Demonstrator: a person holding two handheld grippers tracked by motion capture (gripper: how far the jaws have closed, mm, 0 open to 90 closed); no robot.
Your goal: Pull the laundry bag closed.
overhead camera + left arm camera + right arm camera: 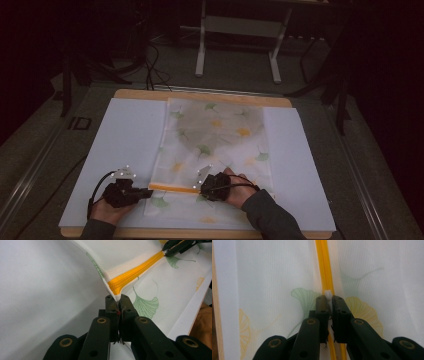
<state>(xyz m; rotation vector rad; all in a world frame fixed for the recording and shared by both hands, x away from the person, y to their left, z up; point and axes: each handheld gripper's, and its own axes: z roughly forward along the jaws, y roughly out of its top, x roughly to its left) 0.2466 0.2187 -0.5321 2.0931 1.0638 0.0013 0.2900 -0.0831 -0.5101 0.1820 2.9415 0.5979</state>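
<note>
Mesh bag (215,150) with leaf print, lying flat on a white sheet (120,145) over the desk (150,94), centre of the high view. Its yellow zipper (172,188) runs across the lower part of the frame, near the person's edge.

Left tongs (149,191), lower left of the high view: clenched on the bag's corner at the zipper's end; the left gripper view shows the fabric pinched just below the yellow tape (132,277) and lifted slightly off the sheet.

Right tongs (327,302), lower centre of the high view (202,188): clenched on a small white tab (327,293) sitting on the zipper (324,265), most likely the pull.

Progress, as judged: both grips are set, 1 anchoring the end and 1 on the slider, and the slider sits part-way along the zipper's length. Whether the track between the 2 tongs is open or closed cannot be told. The remaining stretch toward the right of the frame has yet to be travelled. A grey shape shows faintly inside the bag, upper centre.
</note>
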